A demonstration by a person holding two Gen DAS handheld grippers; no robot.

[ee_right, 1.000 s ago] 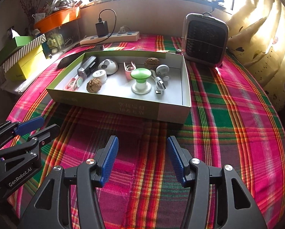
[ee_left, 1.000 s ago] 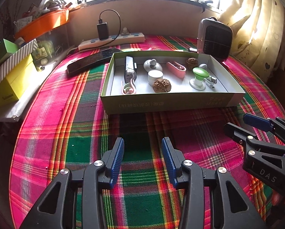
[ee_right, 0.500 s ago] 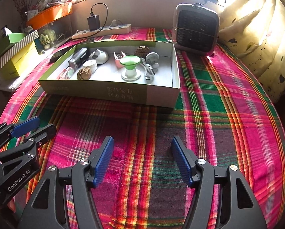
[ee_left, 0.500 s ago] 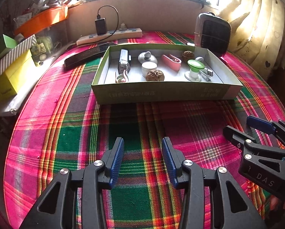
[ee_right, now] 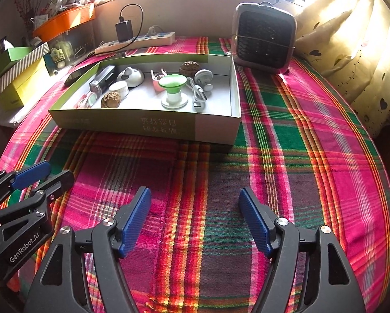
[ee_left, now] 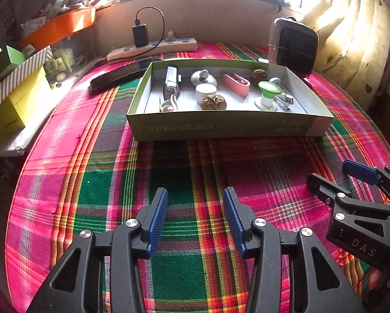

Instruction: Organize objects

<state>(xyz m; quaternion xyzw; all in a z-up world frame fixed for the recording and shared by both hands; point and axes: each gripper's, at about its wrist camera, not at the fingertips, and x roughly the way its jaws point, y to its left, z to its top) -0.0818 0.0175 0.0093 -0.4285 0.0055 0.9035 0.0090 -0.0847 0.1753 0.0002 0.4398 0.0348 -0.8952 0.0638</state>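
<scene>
Both grippers hang low over the plaid tabletop (ee_right: 286, 135) with nothing between their fingers: the left gripper (ee_left: 195, 206) stands moderately spread, the right gripper (ee_right: 195, 208) wider, and each is well short of the shallow cardboard box (ee_left: 221, 127) that lies ahead of them.

The small things all sit inside that box. Ahead and left of the left gripper are a silver lighter-like case (ee_left: 171, 83) and a pink-and-white clip (ee_left: 168, 104); straight ahead are a white cap (ee_left: 205, 92), a walnut (ee_left: 213, 101) and a pink holder (ee_left: 236, 84); ahead and right of it stand a green-topped suction stand (ee_left: 268, 95), a USB cable (ee_left: 285, 100) and a second walnut (ee_left: 259, 73). None lies loose on the cloth nearby.

That fits two stages alike: everything gathered into the box and the grippers idle, or the things waiting to be sorted out of it (the task sentence does not say which). Any next reach would call for going forward over the box's near wall.
</scene>
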